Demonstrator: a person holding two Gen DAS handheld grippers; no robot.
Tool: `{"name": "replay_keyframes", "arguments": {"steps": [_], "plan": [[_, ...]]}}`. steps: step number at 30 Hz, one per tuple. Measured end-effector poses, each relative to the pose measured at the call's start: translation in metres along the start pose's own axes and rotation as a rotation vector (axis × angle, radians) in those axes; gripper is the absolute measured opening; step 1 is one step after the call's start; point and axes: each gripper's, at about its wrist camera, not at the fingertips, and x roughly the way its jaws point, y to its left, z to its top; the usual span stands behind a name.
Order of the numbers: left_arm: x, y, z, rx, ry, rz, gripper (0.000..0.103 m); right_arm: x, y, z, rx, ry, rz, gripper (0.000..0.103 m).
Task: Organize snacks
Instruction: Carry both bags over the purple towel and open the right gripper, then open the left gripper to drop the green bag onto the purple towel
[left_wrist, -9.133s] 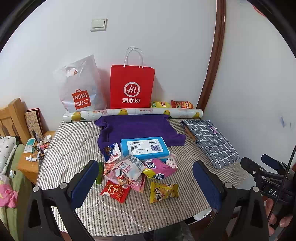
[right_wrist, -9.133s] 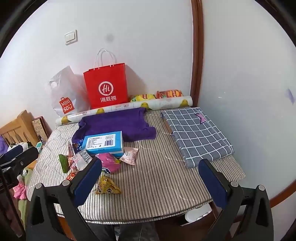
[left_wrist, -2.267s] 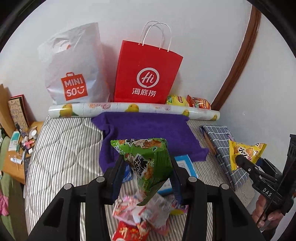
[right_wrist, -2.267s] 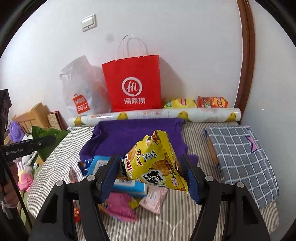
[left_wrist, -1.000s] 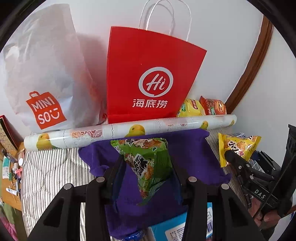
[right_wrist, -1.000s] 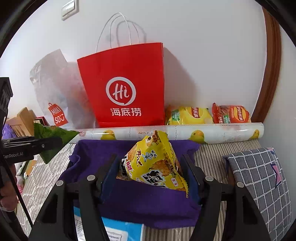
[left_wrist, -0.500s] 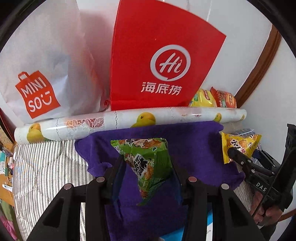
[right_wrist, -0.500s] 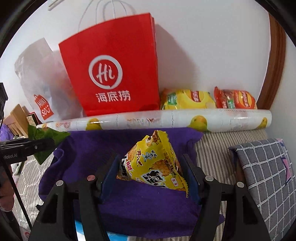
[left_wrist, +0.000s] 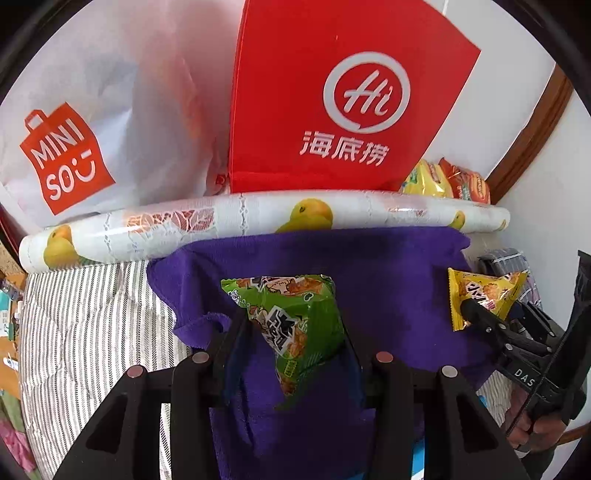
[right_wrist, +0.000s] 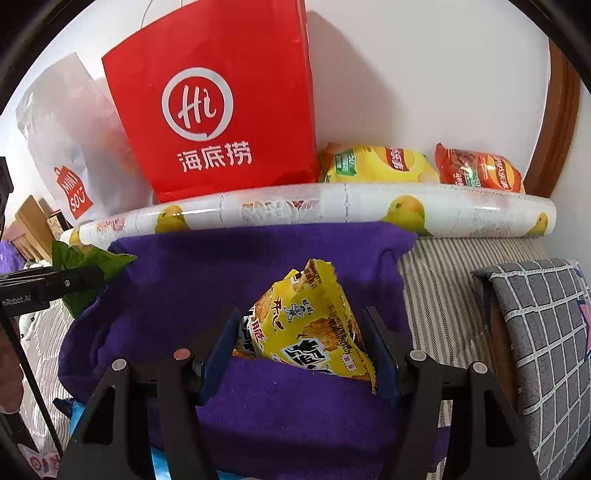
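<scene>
Ahead of me a red paper bag (left_wrist: 332, 92) with a white "Hi" logo stands against the white wall (right_wrist: 424, 74). Beside it on my left leans a white plastic MINISO bag (left_wrist: 92, 122). In front of both lies a rolled sheet printed with yellow fruit (left_wrist: 258, 221), running across the striped bed cover (left_wrist: 92, 314). A grey checked cloth (right_wrist: 543, 332) sits folded at my right, near a brown wooden trim (right_wrist: 557, 103) on the wall.

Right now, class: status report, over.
Left gripper shut on green snack packet. Right gripper shut on yellow snack packet. Both above purple cloth.
</scene>
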Motion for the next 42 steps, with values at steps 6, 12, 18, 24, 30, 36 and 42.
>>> {"name": "replay_keyframes", "arguments": {"steps": [6, 12, 18, 24, 30, 36, 42], "plan": [[0.010, -0.002, -0.003, 0.005, 0.026, 0.006, 0.043, 0.008, -0.001, -0.003, 0.003, 0.027, -0.002, 0.066], [0.020, -0.003, -0.003, -0.005, 0.051, 0.009, 0.043, 0.013, -0.004, -0.005, 0.012, 0.040, -0.007, 0.066], [0.027, -0.002, -0.004, -0.013, 0.067, 0.011, 0.043, 0.019, -0.006, -0.008, 0.016, 0.062, -0.010, 0.066], [0.031, -0.002, -0.005, -0.015, 0.080, 0.003, 0.043, 0.022, -0.006, -0.010, 0.014, 0.071, -0.018, 0.066], [0.034, -0.005, -0.005, -0.007, 0.087, -0.001, 0.044, 0.021, -0.003, -0.010, -0.002, 0.070, -0.009, 0.073], [0.031, -0.009, -0.005, 0.008, 0.088, -0.015, 0.050, 0.008, 0.002, -0.008, -0.022, 0.016, 0.002, 0.085], [0.014, -0.018, -0.002, 0.052, 0.046, -0.009, 0.070, -0.009, 0.009, -0.004, -0.040, -0.056, -0.001, 0.085]]}}
